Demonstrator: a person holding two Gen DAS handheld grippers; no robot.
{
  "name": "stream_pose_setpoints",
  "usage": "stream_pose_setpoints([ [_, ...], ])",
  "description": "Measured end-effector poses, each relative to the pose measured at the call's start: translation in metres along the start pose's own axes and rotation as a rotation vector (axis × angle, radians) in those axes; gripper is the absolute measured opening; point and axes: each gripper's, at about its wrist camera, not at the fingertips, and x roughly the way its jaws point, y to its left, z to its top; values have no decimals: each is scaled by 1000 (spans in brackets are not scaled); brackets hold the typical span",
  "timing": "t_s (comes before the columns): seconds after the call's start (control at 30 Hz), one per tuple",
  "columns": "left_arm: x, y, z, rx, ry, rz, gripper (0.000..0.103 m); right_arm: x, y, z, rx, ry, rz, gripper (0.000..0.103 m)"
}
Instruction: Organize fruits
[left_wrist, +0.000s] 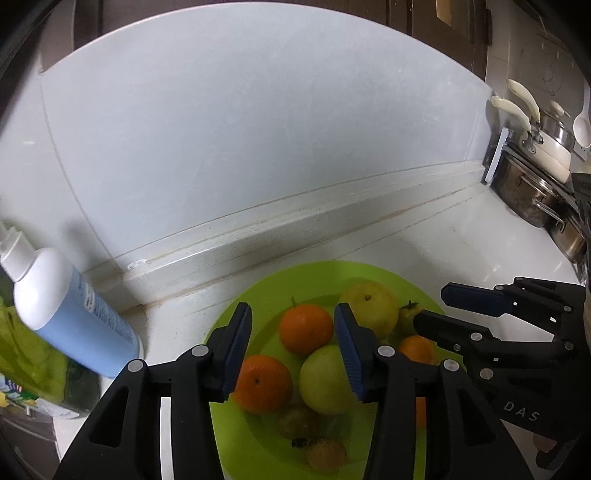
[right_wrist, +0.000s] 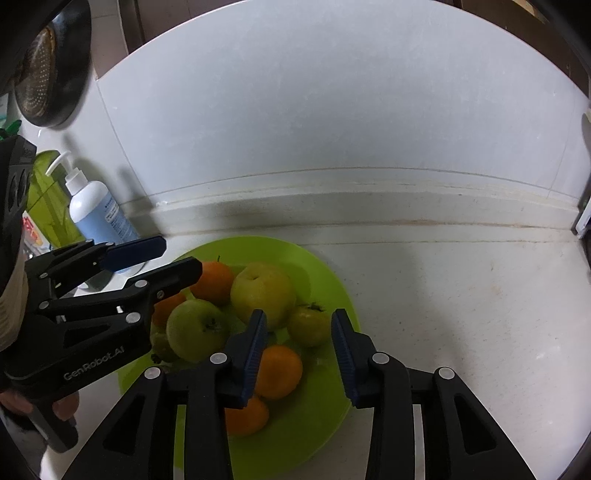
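Note:
A lime-green plate (left_wrist: 266, 295) (right_wrist: 314, 406) on the white counter holds several fruits. Among them are oranges (left_wrist: 304, 328) (left_wrist: 260, 382), a green apple (left_wrist: 325, 380) (right_wrist: 195, 330), a larger yellow-green fruit (left_wrist: 369, 308) (right_wrist: 262, 291) and a small green fruit with a dark calyx (right_wrist: 308, 325). My left gripper (left_wrist: 293, 314) (right_wrist: 177, 256) hovers open over the plate's left side, with nothing pressed between its blue pads. My right gripper (right_wrist: 299, 315) (left_wrist: 434, 306) stands open over the right side. The small green fruit and an orange (right_wrist: 277, 371) show in its gap, and neither is gripped.
A white and blue pump bottle (left_wrist: 66, 306) (right_wrist: 99, 214) and a green bottle (left_wrist: 33, 362) stand left of the plate by the backsplash. Stacked steel pots (left_wrist: 535, 184) sit at the far right. A dark strainer (right_wrist: 40, 81) hangs on the wall. White counter (right_wrist: 461, 295) lies right of the plate.

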Motion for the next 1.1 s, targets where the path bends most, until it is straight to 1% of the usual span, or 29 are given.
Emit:
stream_pose_setpoints([
  [0.23,-28,3,-9,-26,-18,25,46,-16,8,-4,-9,-21,-2,38],
  [0.4,-60,2,-16,-39,-56,50,50,-49,14,-10,-18,-62,-1,38],
  [0.57,-96,-1,-23,-49,-97,64,60,-87,24,-18,-35,-113,-2,38],
  [0.6,-104,-2,-26,-50,-107,69,62,-97,27,-21,-40,-128,-4,41],
  [0.63,-111,-2,-28,-52,-115,73,66,-101,29,-23,-43,-136,-6,47],
  [0.7,-127,-4,-34,-55,-133,84,71,-116,34,-30,-46,-162,-19,53],
  [0.77,-139,-5,-40,-59,-141,92,77,-126,38,-35,-45,-178,-32,56],
  [0.8,-145,-5,-43,-61,-146,93,79,-132,40,-39,-39,-187,-39,60],
  [0.87,-156,-5,-51,-60,-154,86,89,-145,43,-48,-28,-202,-52,63],
  [0.97,-172,-9,-65,-55,-166,77,94,-155,51,-61,-10,-217,-77,67],
  [1.1,-190,-14,-84,-58,-179,78,97,-172,55,-81,10,-234,-100,73],
])
